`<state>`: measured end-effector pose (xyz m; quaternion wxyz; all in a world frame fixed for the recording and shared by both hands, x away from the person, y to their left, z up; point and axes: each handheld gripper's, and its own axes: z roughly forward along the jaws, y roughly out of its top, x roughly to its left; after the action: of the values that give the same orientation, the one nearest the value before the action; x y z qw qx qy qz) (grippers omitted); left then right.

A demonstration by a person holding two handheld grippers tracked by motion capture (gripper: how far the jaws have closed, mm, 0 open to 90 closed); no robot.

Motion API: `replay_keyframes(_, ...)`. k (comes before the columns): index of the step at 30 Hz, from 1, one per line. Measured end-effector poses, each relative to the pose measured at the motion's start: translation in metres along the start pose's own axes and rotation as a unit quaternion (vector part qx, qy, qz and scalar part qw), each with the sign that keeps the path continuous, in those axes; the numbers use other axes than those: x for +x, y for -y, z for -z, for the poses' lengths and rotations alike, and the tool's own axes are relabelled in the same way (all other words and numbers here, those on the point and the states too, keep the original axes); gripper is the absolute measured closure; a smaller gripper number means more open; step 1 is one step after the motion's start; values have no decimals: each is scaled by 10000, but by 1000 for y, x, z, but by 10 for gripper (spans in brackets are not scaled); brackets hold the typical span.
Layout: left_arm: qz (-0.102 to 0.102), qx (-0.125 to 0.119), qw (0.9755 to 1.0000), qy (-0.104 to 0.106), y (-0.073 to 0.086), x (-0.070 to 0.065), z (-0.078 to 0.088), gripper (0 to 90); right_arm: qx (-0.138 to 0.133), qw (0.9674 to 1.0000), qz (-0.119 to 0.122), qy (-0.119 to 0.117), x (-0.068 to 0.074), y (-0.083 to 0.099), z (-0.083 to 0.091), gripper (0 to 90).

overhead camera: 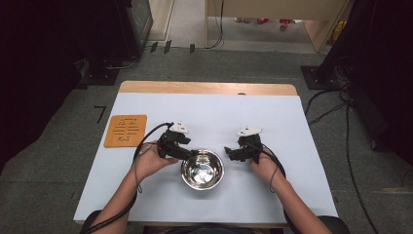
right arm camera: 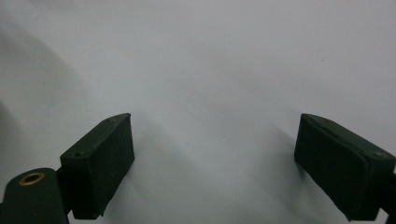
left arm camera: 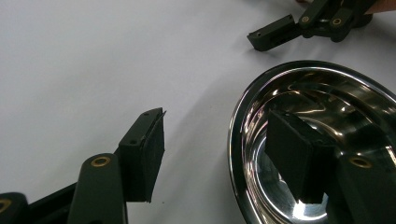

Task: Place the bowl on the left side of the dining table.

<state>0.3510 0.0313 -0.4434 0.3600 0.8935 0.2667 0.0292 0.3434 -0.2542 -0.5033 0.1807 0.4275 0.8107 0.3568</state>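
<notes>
A shiny steel bowl [overhead camera: 215,181] stands on the pale table sheet, near the front and in the middle. My left gripper [overhead camera: 193,155] [left arm camera: 217,156] straddles the bowl's left rim [left arm camera: 236,140], open. One pad [left arm camera: 292,156] hangs inside the bowl; the other pad [left arm camera: 145,151] is outside it over the sheet. A gap shows between the outer pad and the rim. To the right of the bowl, my right gripper [overhead camera: 228,151] [right arm camera: 215,163] is open over bare sheet, nothing between its pads. It also appears across the bowl in the left gripper view [left arm camera: 275,33].
An orange square mat [overhead camera: 125,130] lies at the left of the pale sheet [overhead camera: 219,112]. A wooden table edge [overhead camera: 207,87] runs along the back. Cables trail from both grippers towards the front edge. Dark equipment and floor cables surround the table.
</notes>
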Motion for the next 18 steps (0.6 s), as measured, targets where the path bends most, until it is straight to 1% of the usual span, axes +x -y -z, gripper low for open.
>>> replay_keyframes(1,20,-47,10000,41,0,0,0,395,-2,10000,2,-3,0,0,0,116)
replay_keyframes(4,-2,-86,9999,74,1,-1,-1,425,-1,10000,1,-2,0,0,0,116)
replay_keyframes(5,-75,-112,9998,109,1,-2,-1,425,-2,10000,2,0,0,0,0,116)
replay_keyframes(7,-225,-150,9996,92,2,-3,-1,436,1,10000,-4,-2,0,0,0,116)
replay_keyframes(10,-186,-95,9997,117,1,-2,-2,457,1,10000,-2,-4,0,0,0,116)
replay_keyframes(13,-51,12,9999,112,2,0,-3,469,-1,10000,1,-1,0,0,0,116)
replay_keyframes(15,-53,23,9999,98,2,0,-4,491,-1,10000,1,-2,0,0,0,116)
replay_keyframes(17,-48,32,9999,122,2,1,-6,507,-2,10000,2,-3,0,0,0,116)
replay_keyframes(18,-31,81,9998,164,3,0,-8,510,0,10000,-2,-4,0,0,0,116)
